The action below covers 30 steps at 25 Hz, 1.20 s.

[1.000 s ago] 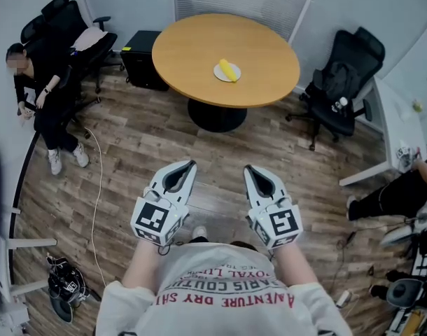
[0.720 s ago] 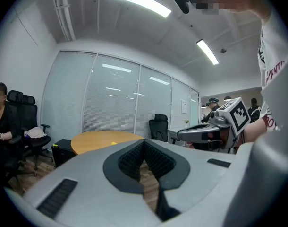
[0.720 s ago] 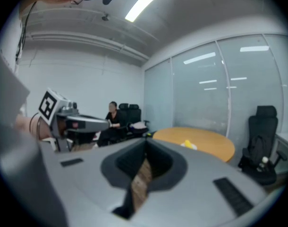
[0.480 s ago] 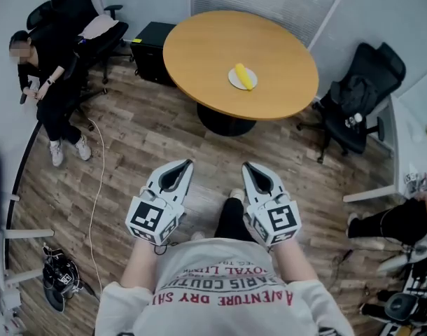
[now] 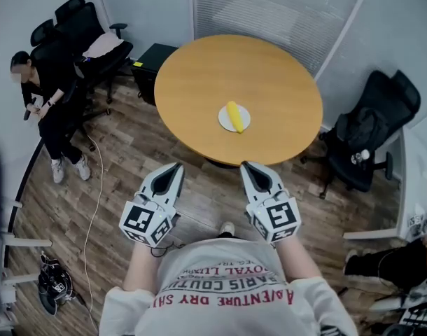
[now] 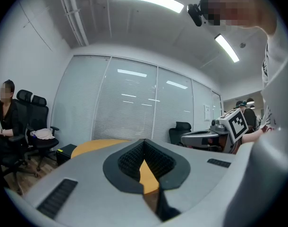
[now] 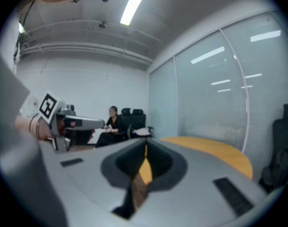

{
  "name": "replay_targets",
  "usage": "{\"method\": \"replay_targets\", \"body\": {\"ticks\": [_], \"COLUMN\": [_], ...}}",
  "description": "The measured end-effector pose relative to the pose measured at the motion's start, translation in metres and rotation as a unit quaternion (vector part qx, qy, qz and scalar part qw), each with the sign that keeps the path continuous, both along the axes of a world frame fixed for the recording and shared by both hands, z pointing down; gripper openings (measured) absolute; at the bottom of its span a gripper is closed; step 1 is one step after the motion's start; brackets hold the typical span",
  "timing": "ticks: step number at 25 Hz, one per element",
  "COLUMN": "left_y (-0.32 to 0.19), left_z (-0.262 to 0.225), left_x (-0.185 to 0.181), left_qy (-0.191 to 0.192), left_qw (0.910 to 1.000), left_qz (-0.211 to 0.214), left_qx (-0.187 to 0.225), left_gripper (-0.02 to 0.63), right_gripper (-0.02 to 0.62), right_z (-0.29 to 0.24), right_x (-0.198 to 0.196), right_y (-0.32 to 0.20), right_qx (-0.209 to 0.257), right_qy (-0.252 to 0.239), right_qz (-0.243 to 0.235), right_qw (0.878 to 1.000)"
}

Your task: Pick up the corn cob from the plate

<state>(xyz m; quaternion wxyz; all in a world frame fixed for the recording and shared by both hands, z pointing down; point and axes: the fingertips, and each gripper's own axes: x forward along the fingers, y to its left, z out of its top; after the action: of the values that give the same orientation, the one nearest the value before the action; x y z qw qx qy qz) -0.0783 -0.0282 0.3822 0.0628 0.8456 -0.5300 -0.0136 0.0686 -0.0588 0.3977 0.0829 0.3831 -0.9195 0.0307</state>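
1. Corn cob [image 5: 234,115]: lies on the plate [image 5: 244,124] on the round table [image 5: 199,82]; not yet lifted.
2. Left gripper [image 5: 176,167] and right gripper [image 5: 247,166]: both clenched, nothing held, positioned short of the table edge, well apart from the plate.
3. Approach, jaw opening, grasp and lift are judged outstanding.

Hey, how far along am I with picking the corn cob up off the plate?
Done: nothing yet. The corn cob lies on the plate on the round table. In hand: nothing; the left gripper and right gripper are shut and empty, short of the table's near edge. Left: reach the plate, open a gripper, close on the cob, lift.
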Motion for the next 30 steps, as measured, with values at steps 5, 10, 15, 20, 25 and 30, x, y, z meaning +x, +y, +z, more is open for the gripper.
{"method": "replay_targets", "body": {"ticks": [5,10,15,20,25,30], "left_y": [-0.066,-0.112,-0.155,-0.206,-0.267,-0.317], "left_z": [0.005,0.018,0.024,0.032,0.039,0.061], "left_x": [0.036,0.062,0.058,0.057,0.050,0.042], "left_qy": [0.002,-0.003,-0.006,-0.025,-0.025,-0.028], "left_qw": [0.9999,0.9997,0.9994,0.9981,0.9947,0.9893], "left_qz": [-0.013,-0.007,0.006,0.051,0.097,0.138], "left_qx": [0.000,-0.025,-0.033,-0.024,-0.023,-0.040], "left_gripper": [0.035,0.035,0.035,0.035,0.035,0.035], "right_gripper": [0.029,0.029,0.029,0.029,0.029,0.029], "right_z": [0.004,0.017,0.030,0.041,0.053,0.075], "right_x": [0.041,0.063,0.055,0.037,0.017,0.003], "right_y": [-0.069,-0.116,-0.154,-0.193,-0.239,-0.278], "right_qx": [-0.001,-0.023,-0.044,-0.051,-0.073,-0.108], "right_qy": [0.002,-0.006,-0.006,0.007,0.016,0.019], "right_qz": [-0.003,0.005,0.020,0.032,0.054,0.079], "right_qw": [1.000,1.000,0.999,0.998,0.996,0.991]}}
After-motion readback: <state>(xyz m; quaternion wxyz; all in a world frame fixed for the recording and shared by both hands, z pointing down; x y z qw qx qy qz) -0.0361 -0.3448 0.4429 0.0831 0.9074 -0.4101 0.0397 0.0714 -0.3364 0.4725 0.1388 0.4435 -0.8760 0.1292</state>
